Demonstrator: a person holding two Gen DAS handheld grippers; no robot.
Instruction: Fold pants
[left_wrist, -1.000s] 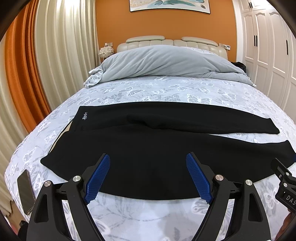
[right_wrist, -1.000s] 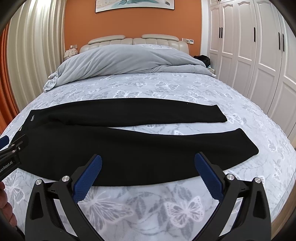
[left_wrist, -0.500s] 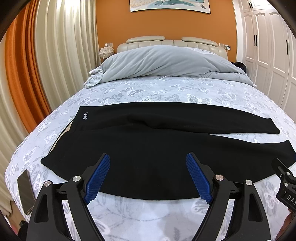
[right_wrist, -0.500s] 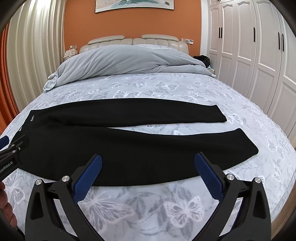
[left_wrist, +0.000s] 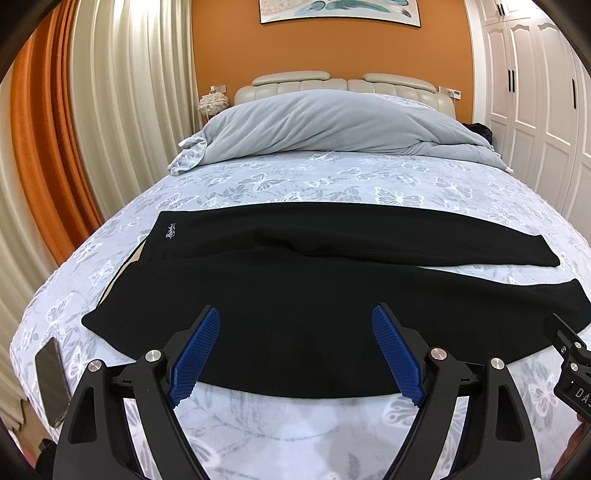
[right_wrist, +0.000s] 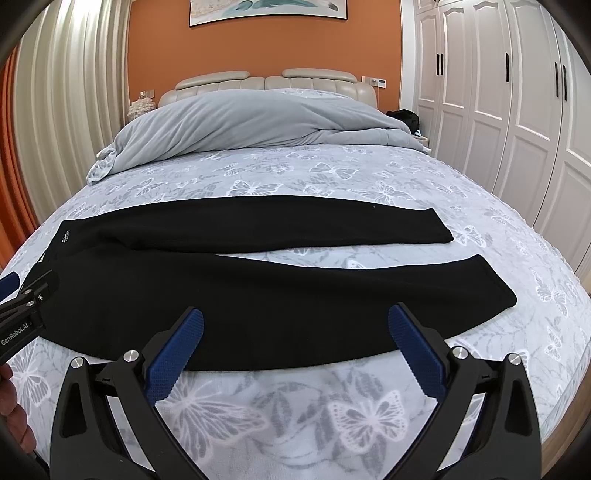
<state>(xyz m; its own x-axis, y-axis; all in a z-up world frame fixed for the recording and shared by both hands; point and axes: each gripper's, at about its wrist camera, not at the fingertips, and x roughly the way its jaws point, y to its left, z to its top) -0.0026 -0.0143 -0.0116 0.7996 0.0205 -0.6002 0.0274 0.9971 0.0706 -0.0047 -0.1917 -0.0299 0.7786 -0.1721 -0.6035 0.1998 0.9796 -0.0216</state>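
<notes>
A pair of black pants (left_wrist: 295, 295) lies flat across a bed (left_wrist: 332, 177) covered with a butterfly-print sheet, the waistband to the left and both legs running to the right. The far leg (right_wrist: 295, 225) lies straight; the near leg (right_wrist: 295, 302) angles slightly away from it, so a wedge of sheet shows between the two cuffs on the right.

The left gripper (left_wrist: 295, 347) hangs over the near edge of the pants, close to the waist end, its blue fingers (left_wrist: 195, 354) spread wide with nothing between them. The right gripper (right_wrist: 295, 343) hangs over the near leg further toward the cuff, its fingers (right_wrist: 173, 354) likewise released and holding nothing. Whether either one touches the cloth is hard to judge from these angles; they appear to be just above it.

The left wrist view alone shows a dark phone (left_wrist: 51, 380) lying on the bed's left edge, near the waist corner, and a light strip of lining (left_wrist: 125, 269) at the waistband. The right wrist view alone shows both cuffs in full, a white wardrobe (right_wrist: 517, 110) along the right wall, and a bit of the person's hand (right_wrist: 11, 406) at the lower left. A grey duvet (right_wrist: 258, 122) is heaped at the headboard in both.
</notes>
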